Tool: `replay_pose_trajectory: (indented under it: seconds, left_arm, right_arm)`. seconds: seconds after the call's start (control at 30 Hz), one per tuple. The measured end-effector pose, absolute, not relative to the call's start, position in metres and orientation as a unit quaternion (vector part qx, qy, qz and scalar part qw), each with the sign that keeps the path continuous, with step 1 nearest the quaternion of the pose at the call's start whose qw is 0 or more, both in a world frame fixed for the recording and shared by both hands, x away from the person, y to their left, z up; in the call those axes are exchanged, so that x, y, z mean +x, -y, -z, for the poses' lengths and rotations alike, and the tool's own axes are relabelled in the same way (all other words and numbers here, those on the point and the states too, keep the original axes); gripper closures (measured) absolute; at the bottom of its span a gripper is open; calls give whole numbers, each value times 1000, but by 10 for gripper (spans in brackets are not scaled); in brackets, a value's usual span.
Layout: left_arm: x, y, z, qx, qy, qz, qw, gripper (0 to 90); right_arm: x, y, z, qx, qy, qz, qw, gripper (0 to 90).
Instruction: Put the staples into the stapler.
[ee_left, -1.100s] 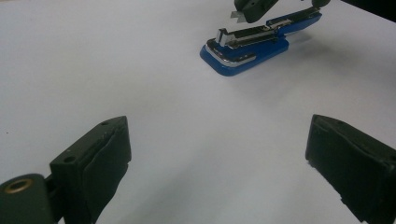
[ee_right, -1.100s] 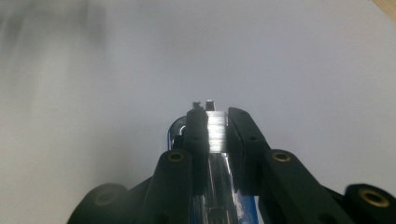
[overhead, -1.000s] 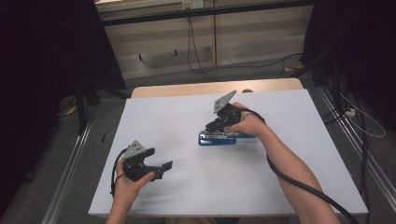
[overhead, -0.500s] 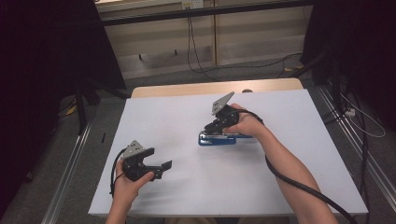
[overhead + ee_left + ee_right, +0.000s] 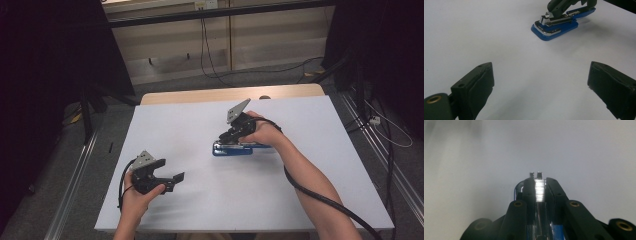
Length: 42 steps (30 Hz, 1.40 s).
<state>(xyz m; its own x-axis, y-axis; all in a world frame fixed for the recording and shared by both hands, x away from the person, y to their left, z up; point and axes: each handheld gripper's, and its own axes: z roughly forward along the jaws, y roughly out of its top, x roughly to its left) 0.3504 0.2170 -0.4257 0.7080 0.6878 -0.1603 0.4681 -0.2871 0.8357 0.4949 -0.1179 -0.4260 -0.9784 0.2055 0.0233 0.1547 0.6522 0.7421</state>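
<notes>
A blue stapler (image 5: 232,148) with a silver metal top lies flat near the middle of the white table (image 5: 200,130). My right gripper (image 5: 229,136) is shut on the stapler's metal arm, its jaws pressed against both sides of the silver rail (image 5: 539,190). From the left gripper view the stapler (image 5: 556,23) lies ahead at upper right, with the other gripper's black jaws on top of it. My left gripper (image 5: 176,181) hovers low over the table's front left, open wide, nothing between its fingers (image 5: 477,85).
A wooden strip (image 5: 225,94) runs along the table's far edge. Cables (image 5: 320,192) trail from both grippers toward the front. Metal rails (image 5: 75,180) run along the floor on either side of the table.
</notes>
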Motion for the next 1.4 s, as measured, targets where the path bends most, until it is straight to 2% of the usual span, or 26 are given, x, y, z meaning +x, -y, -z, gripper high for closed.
replay_pose_trajectory:
  seconds: [1.4]
  left_arm:
    - [352,-217,428,795,-367,-116,468,72]
  right_arm:
    - [498,110,433,91,-906,-414,20,792]
